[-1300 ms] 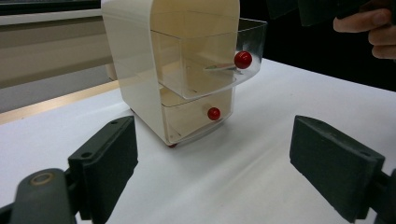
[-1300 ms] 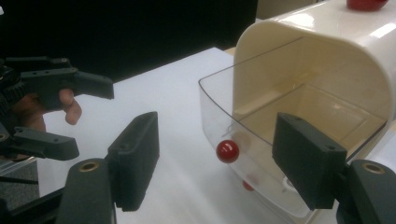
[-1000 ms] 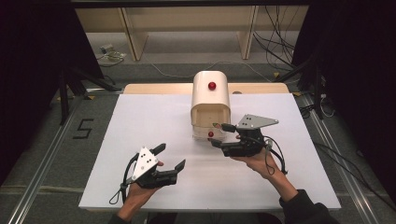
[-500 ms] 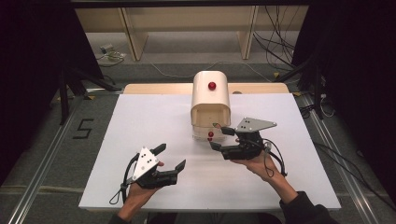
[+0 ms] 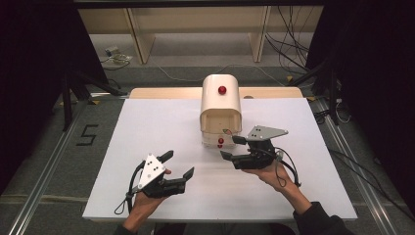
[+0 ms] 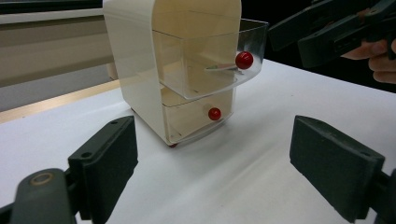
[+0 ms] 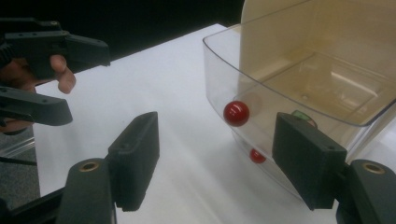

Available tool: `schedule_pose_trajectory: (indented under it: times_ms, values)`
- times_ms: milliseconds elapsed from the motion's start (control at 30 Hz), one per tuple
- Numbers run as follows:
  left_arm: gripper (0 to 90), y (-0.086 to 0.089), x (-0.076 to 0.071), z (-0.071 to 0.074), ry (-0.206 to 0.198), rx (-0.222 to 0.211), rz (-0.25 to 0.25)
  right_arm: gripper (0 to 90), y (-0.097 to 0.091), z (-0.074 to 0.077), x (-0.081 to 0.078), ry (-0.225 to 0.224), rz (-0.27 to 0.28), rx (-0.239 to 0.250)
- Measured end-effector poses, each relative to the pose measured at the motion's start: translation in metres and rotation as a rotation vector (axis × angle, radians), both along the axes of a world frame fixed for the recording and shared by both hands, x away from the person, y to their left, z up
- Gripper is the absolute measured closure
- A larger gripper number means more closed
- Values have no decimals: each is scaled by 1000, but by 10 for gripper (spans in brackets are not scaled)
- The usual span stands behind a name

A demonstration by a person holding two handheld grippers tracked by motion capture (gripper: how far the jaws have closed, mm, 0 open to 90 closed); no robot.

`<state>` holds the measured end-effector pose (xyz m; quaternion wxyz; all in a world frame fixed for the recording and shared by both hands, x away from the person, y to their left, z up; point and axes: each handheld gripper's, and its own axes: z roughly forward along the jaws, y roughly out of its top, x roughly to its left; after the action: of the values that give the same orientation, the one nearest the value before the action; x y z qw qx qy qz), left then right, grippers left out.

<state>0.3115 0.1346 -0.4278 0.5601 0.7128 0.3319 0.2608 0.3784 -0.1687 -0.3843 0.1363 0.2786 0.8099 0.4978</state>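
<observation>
Drawer (image 7: 299, 88) stands pulled out; right gripper (image 5: 234, 148), jaws released at its red knob (image 7: 236, 113), must close; left gripper (image 5: 177, 165) idles released at seven o'clock.

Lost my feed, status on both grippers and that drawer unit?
Left gripper open, idle. Right gripper open beside the pulled-out clear plastic upper drawer, red ball knob not gripped. Nothing in the way.

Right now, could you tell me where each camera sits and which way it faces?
High view: above the person's side, looking down on the table; both hands, left gripper, right gripper.
Left gripper view: rides that gripper, faces the drawer unit; own jaws.
Right gripper view: faces the open drawer; own jaws.
Shared: the drawer's red knob.
</observation>
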Motion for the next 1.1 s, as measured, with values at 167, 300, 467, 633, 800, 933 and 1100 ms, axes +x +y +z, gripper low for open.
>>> schedule_pose_trajectory:
  times_ms: [167,300,467,633,800,933,1100]
  values:
    - [147,0,0,0,0,-2,-1,357,1,-5,1,10,-4,-13]
    - [147,0,0,0,-2,-3,1,428,-1,-7,2,13,-14,-19]
    - [147,0,0,0,-2,-7,2,550,-2,-7,3,-2,-24,-19]
    - [147,0,0,0,-3,-2,-1,686,-4,-9,4,-8,-48,-24]
    - [147,0,0,0,-6,-1,0,799,-6,-11,5,-19,-68,-34]
    - [147,0,0,0,-4,-2,0,860,-7,-13,5,-23,-74,-34]
    - [147,-1,0,0,-4,0,-1,900,-9,-14,7,-25,-88,-38]
